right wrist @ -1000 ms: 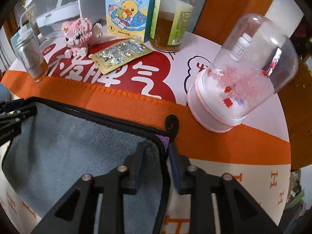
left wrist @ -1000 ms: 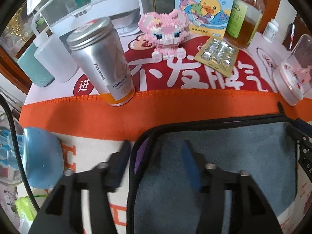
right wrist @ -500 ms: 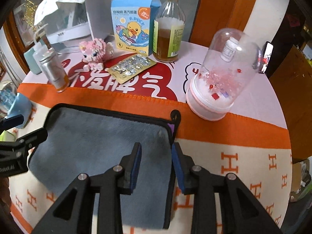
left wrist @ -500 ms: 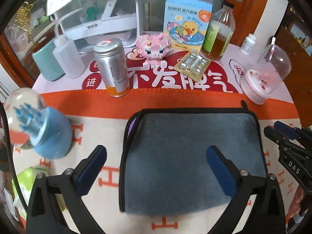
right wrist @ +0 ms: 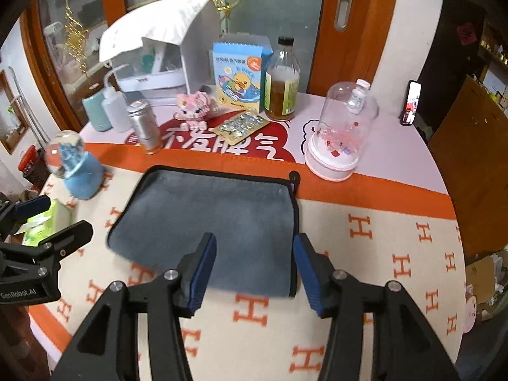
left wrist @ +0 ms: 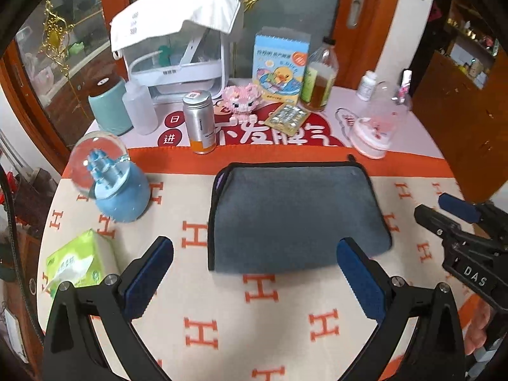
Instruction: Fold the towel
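Observation:
The grey towel with black trim lies folded flat on the orange-and-cream tablecloth; it also shows in the right wrist view. My left gripper is open and empty, held above and in front of the towel's near edge. My right gripper is open and empty, over the towel's near right corner. The right gripper also shows at the right edge of the left wrist view. The left gripper shows at the left edge of the right wrist view.
A blue snow globe and a green tissue pack stand left of the towel. A silver can, pink brick toy, blister pack, bottle and pink glass dome stand behind it.
Both grippers let go of the towel's far corners, opened, and pulled back and up toward the near side. The towel stays folded on the cloth.

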`<state>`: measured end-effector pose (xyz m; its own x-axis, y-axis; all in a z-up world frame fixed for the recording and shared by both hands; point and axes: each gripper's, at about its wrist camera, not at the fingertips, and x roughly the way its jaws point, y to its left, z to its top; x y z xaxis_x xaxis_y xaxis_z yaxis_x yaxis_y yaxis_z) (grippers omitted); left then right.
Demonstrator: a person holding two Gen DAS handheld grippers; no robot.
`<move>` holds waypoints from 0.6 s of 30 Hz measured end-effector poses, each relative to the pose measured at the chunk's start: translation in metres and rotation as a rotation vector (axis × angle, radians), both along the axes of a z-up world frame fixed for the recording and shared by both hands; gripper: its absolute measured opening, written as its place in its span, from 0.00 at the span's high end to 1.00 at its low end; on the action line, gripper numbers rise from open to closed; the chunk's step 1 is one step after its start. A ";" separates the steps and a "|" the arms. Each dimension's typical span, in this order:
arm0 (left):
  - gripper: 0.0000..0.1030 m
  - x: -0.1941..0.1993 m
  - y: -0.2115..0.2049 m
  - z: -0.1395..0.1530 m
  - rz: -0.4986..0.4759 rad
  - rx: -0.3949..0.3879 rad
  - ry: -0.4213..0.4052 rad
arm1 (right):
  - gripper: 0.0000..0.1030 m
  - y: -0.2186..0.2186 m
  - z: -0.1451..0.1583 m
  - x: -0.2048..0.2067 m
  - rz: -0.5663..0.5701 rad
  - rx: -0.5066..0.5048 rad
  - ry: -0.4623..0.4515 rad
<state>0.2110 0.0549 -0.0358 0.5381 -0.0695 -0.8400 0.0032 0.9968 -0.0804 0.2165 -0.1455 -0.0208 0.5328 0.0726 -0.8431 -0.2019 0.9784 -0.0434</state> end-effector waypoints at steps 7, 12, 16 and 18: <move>0.01 -0.053 0.000 0.036 -0.016 -0.010 -0.071 | 0.50 0.002 0.035 -0.061 -0.010 0.030 -0.057; 0.01 -0.090 -0.002 0.056 -0.027 -0.012 -0.107 | 0.50 0.002 0.056 -0.101 -0.025 0.054 -0.087; 0.01 -0.118 -0.005 0.065 -0.032 -0.006 -0.123 | 0.49 0.000 0.066 -0.132 -0.050 0.062 -0.108; 0.01 -0.131 -0.007 0.068 -0.041 -0.012 -0.136 | 0.41 -0.003 0.070 -0.148 -0.066 0.068 -0.109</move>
<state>0.0801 0.0481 0.0324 0.6434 -0.1035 -0.7585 0.0554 0.9945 -0.0888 0.0680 -0.1489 0.0490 0.6264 0.0898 -0.7743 -0.1350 0.9908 0.0057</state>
